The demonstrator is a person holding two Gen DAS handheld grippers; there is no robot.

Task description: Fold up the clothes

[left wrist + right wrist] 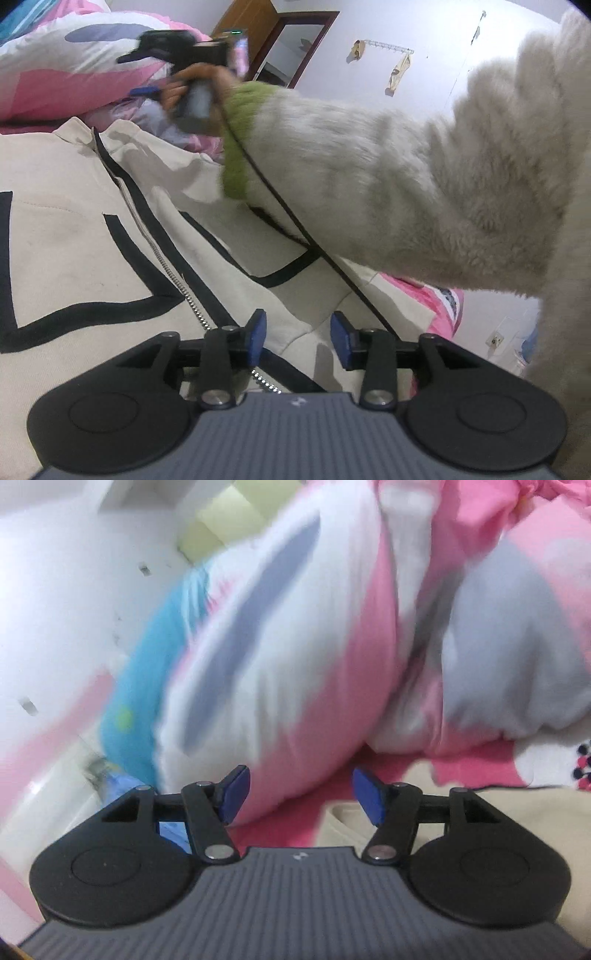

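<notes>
A cream zip-up jacket [74,229] with black lines lies spread on the bed, its metal zipper [177,280] running down the middle. My left gripper [298,332] hovers low over the jacket's lower front near the zipper, its blue pads apart and nothing pinched between them. A person's arm in a fluffy grey sleeve with a green cuff [369,184] reaches across to the far side, the hand [195,96] holding the other tool near the collar. My right gripper [301,795] is open and empty, facing a pillow, with a cream jacket edge [498,830] at lower right. This view is blurred.
A pink, white and blue pillow and duvet [295,646] pile up at the head of the bed [55,66]. Pink bedsheet [295,830] shows beside the jacket. A black cable [295,229] trails over the jacket. A white wall with a dark-framed mirror [295,40] and hooks [391,48] stands behind.
</notes>
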